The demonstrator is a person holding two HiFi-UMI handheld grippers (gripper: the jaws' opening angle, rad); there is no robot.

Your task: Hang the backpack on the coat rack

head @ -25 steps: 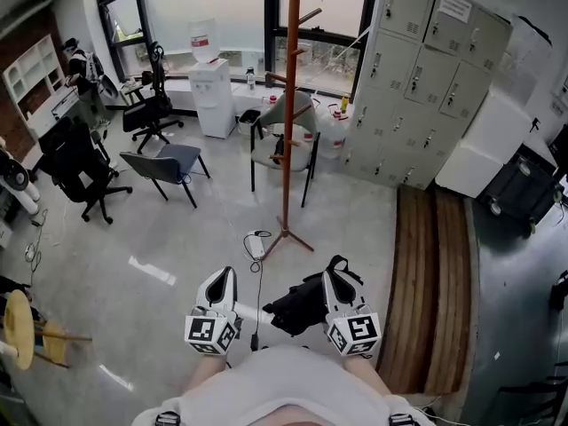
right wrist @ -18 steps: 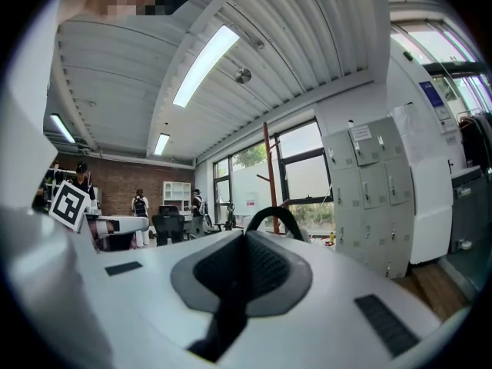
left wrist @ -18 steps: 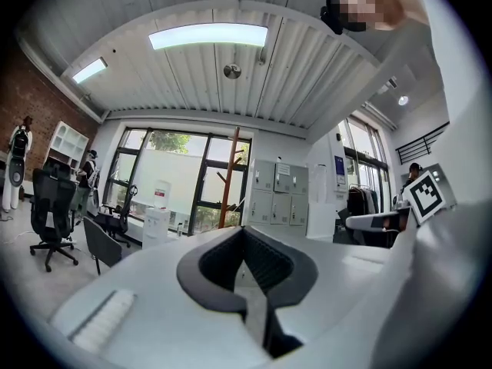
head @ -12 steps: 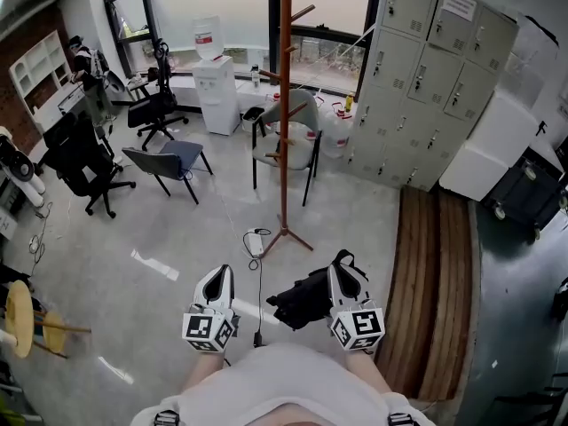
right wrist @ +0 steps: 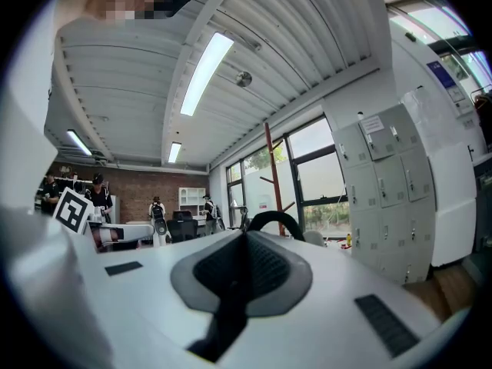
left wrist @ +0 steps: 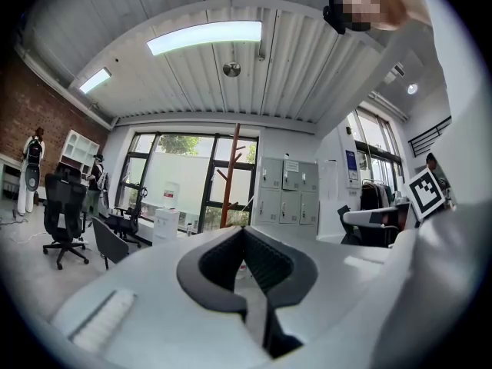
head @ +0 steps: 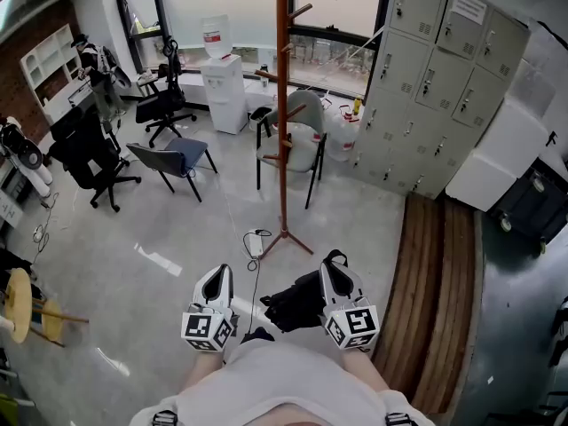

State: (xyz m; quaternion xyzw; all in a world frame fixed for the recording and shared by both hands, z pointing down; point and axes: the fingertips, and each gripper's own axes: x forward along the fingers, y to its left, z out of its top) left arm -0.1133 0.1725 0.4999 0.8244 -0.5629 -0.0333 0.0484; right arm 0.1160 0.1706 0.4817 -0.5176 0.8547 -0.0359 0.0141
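The right tool point(head: 332, 269) is clamped on the top loop of the black fabric backpack point(head: 293, 302), which hangs beside it above the floor. The tall brown wooden coat rack point(head: 283, 105) stands upright straight ahead, well apart. The left tool point(head: 218, 280) is closed and empty.

Your left gripper point(head: 218, 278) and right gripper point(head: 332, 266): white moulded shells, dark grey ribbed pads point(left wrist: 211, 267). Each carries a white cube point(head: 210, 329) with black square markers at the rear. You wear a plain white top point(head: 284, 384), with dark fittings at both shoulders.
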